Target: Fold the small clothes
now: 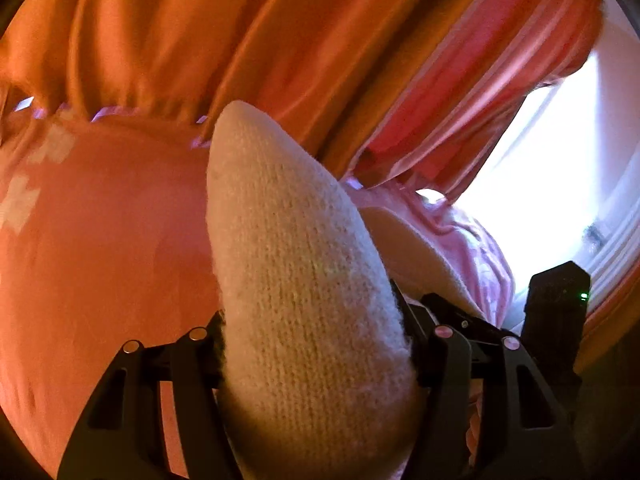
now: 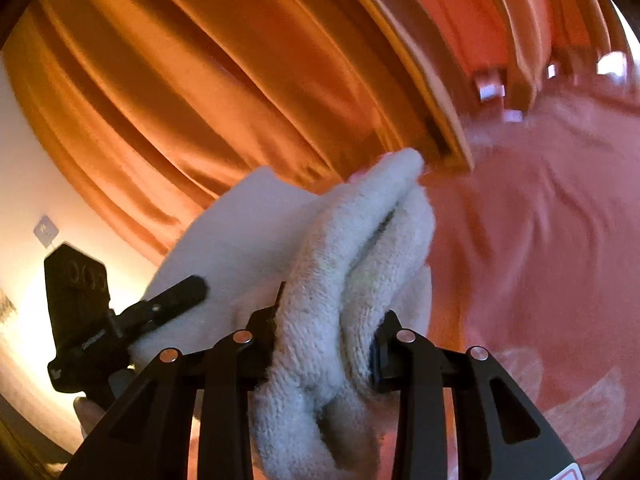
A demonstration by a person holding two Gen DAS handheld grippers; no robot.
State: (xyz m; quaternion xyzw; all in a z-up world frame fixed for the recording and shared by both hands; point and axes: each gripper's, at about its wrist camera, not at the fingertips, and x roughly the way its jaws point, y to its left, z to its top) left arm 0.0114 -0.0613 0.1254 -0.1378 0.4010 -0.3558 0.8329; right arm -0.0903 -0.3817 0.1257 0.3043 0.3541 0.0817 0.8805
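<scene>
Obs., left to right across the room.

Left gripper (image 1: 316, 344): jaws pressed against a cream knitted garment (image 1: 296, 264), pinching it. The knit bulges up between the fingers as a tall rounded hump and hides the fingertips. It is lifted above the orange-pink bedsheet (image 1: 100, 248), not lying on it. Pale square patches are printed on the sheet at far left.

Behind: orange curtains (image 1: 180, 32) hang in folds down to the bed's far edge. A bright window (image 1: 532, 184) glares where the curtain ends at right. Below it, a pink patterned cloth (image 1: 476, 248) lies bunched beside the knit.

Right gripper (image 2: 332, 328): also closed on the same cream knitted garment (image 2: 340, 264). Here the fabric is doubled into two thick terry-like rolls running forward between the fingers, with a smoother flap spreading off to the left. The other gripper (image 2: 172, 300), black and partly blurred, grips that flap's edge.

So the garment spans both tools, held in the air over the bedsheet (image 2: 540, 240). Curtains (image 2: 200, 80) fill the background; motion blur at the right.
</scene>
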